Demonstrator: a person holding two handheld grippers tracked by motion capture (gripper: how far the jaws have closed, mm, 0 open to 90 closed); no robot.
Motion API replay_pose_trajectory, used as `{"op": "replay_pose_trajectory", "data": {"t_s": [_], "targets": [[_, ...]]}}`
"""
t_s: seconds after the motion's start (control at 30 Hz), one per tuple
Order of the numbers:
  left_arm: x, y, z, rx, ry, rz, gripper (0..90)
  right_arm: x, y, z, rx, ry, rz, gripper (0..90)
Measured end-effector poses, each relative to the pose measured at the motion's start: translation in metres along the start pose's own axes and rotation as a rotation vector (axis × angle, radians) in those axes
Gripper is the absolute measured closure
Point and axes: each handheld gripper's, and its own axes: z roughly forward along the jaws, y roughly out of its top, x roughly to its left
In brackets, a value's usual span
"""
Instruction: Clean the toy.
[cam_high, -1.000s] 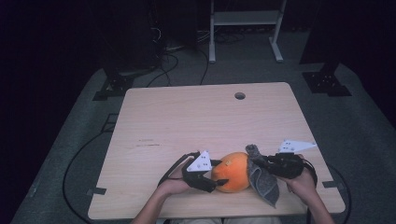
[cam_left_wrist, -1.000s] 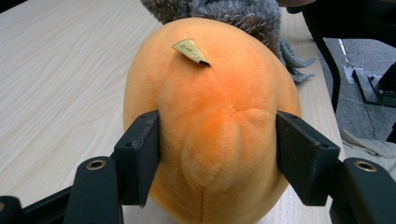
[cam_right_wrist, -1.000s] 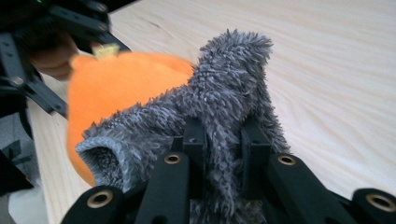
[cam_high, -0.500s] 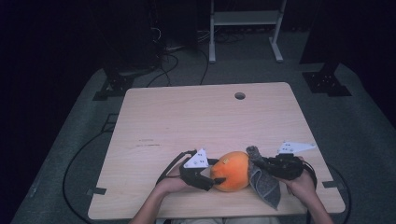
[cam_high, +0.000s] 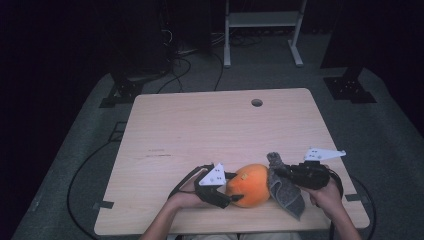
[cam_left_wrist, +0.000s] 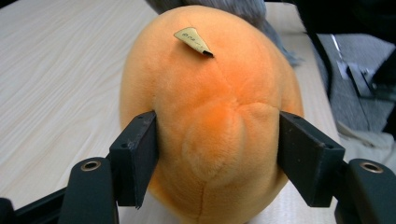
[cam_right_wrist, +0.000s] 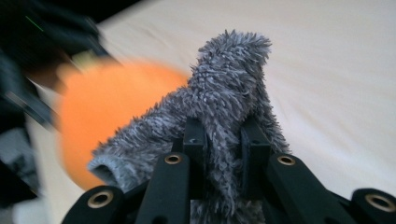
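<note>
Near the lower edge of the wooden table (cam_high: 200, 130), lower centre of frame: orange plush toy (cam_high: 248, 185) between left gripper (cam_high: 226, 192) jaws, touching both sides, just been opening. Right gripper (cam_high: 281, 172) clamped tight on grey fuzzy cloth (cam_high: 286, 192), draped against the toy's right side.

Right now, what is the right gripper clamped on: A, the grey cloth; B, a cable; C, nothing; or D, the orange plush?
A: the right gripper has its jaws pinched on a fold of the grey cloth, while the orange plush sits beside it, outside those jaws.
</note>
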Motion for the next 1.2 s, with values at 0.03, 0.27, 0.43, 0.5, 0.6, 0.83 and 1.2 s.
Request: {"op": "replay_pose_trajectory", "data": {"t_s": [0.03, 0.27, 0.43, 0.5, 0.6, 0.83, 1.2], "targets": [[-0.003, 0.002, 0.001, 0.005, -0.009, 0.019, 32.3, 0.004, 0.005, -0.002, -0.028, 0.029, -0.012, 75.6], [-0.006, 0.01, 0.006, 0.036, 0.011, -0.009, 18.4, 0.013, 0.004, 0.012, 0.04, 0.046, -0.049, 75.6], [-0.007, 0.009, 0.008, 0.025, 0.022, 0.019, 26.3, -0.001, -0.004, 0.009, 0.073, 0.016, -0.017, 75.7], [-0.008, 0.008, 0.007, 0.031, 0.019, 0.028, 26.5, -0.007, -0.009, 0.009, 0.121, -0.037, -0.008, 75.8], [-0.009, 0.007, 0.008, 0.03, 0.012, 0.037, 26.8, -0.008, -0.006, 0.002, 0.123, -0.038, 0.004, 76.0], [-0.016, 0.01, 0.012, 0.031, 0.006, 0.077, 26.6, 0.043, 0.027, 0.0, 0.075, 0.053, -0.178, 76.0], [-0.013, 0.006, 0.012, 0.044, -0.003, 0.067, 26.6, 0.001, -0.003, 0.005, 0.101, -0.004, -0.026, 76.5]]}}
